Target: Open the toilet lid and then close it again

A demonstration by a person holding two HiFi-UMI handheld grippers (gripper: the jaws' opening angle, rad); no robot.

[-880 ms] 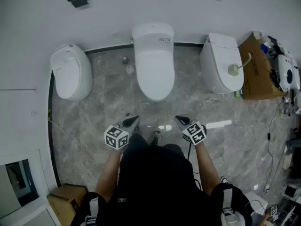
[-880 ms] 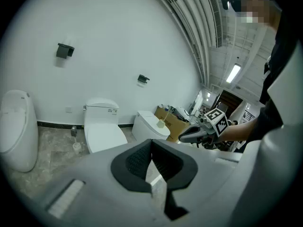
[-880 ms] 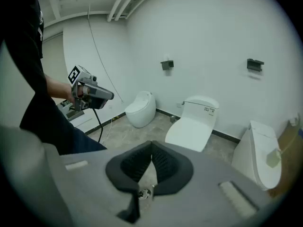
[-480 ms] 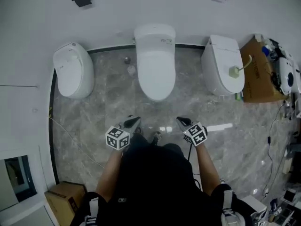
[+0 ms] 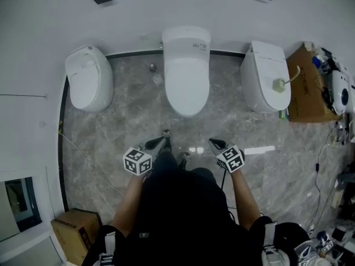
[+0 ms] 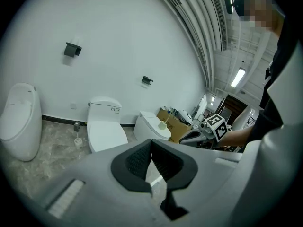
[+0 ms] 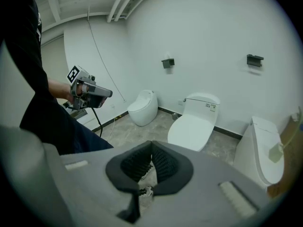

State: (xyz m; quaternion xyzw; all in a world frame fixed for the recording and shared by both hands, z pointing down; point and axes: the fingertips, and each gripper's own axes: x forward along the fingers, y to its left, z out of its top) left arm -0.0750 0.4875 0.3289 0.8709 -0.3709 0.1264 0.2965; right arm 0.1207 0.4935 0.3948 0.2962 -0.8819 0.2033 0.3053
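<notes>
The middle white toilet (image 5: pixel 187 73) stands against the wall with its lid (image 5: pixel 187 85) down; it also shows as the toilet (image 6: pixel 105 129) and the toilet (image 7: pixel 195 123) in the two gripper views. My left gripper (image 5: pixel 159 143) and right gripper (image 5: pixel 214 143) are held side by side in front of my body, well short of the bowl, over the grey marble floor. Both are shut and hold nothing. In the left gripper view the jaws (image 6: pixel 151 148) meet with nothing between them, as do the jaws (image 7: pixel 151 149) in the right gripper view.
A rounded toilet (image 5: pixel 89 79) stands to the left and another toilet (image 5: pixel 265 76) to the right. A cardboard box (image 5: pixel 305 87) and gear sit far right, another box (image 5: pixel 75 229) at lower left. Small items (image 5: pixel 154 75) stand by the middle toilet's base. A shoe (image 5: pixel 166 133) is ahead of me.
A shoe has come forward past the left gripper and the view has shifted a little. Both grippers keep their places and stay shut.
</notes>
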